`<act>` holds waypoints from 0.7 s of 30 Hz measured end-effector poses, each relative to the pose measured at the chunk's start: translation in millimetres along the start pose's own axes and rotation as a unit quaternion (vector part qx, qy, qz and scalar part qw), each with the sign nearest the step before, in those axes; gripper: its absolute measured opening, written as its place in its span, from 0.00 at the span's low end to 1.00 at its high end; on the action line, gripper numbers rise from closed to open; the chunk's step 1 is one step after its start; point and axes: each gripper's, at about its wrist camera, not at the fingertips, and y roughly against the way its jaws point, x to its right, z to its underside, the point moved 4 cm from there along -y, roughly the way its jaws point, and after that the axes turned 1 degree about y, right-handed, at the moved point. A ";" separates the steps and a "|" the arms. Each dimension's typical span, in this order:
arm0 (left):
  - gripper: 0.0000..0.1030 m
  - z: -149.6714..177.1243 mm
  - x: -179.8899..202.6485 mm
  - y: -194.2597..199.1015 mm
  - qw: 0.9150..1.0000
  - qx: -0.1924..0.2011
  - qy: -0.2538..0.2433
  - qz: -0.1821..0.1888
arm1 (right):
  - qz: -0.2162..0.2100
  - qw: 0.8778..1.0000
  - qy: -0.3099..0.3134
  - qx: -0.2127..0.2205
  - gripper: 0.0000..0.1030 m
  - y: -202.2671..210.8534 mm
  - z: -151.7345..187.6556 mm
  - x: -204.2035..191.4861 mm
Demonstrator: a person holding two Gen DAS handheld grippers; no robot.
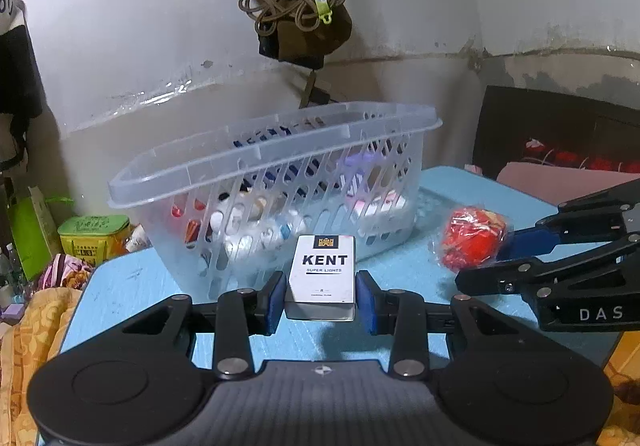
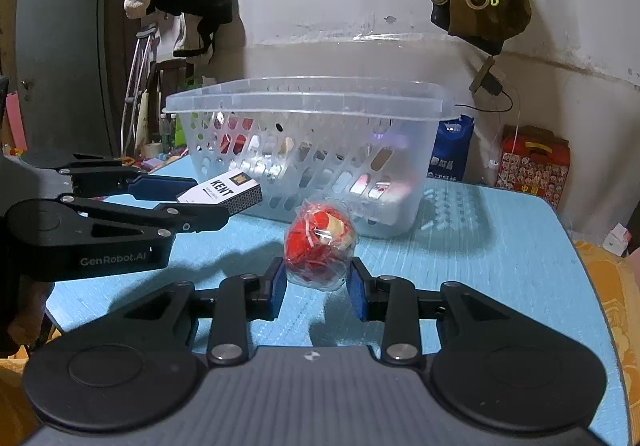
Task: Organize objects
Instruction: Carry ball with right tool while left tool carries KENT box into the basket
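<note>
Your left gripper (image 1: 322,296) is clamping the KENT pack (image 1: 323,275); your right gripper (image 2: 317,286) seems to be pinching the wrapped red ball (image 2: 319,246). Its slick wrapper is risking a slip before the far basket (image 2: 312,102).

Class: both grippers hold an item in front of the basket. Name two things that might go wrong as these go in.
1. The left gripper grips the KENT pack only at its lower end; it might pivot or slip.
2. The wrapped red toy in the right gripper has loose, slick film, and the basket rim stands higher, so it might catch.
</note>
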 end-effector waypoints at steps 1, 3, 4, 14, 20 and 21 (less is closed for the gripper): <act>0.40 -0.8 0.1 1.3 1.000 0.003 0.000 0.000 | 0.000 1.000 -0.001 0.003 0.35 1.4 -1.3 0.1; 0.40 -3.6 0.0 5.6 1.000 0.011 0.001 -0.002 | -0.001 1.000 -0.004 0.009 0.35 5.0 -4.9 1.2; 0.40 -5.5 0.2 7.5 1.000 0.015 0.001 -0.002 | -0.002 1.000 -0.006 0.013 0.35 6.9 -6.7 2.3; 0.40 -27.2 -9.4 32.4 0.998 0.058 0.020 -0.005 | -0.007 0.999 -0.022 0.048 0.35 26.8 -22.4 7.0; 0.40 -38.6 -14.7 48.1 0.996 0.080 0.038 -0.003 | -0.011 0.998 -0.018 0.064 0.35 33.0 -29.3 3.1; 0.40 -39.3 -14.4 48.9 0.996 0.081 0.038 -0.002 | -0.012 0.998 -0.017 0.065 0.35 33.7 -29.7 2.0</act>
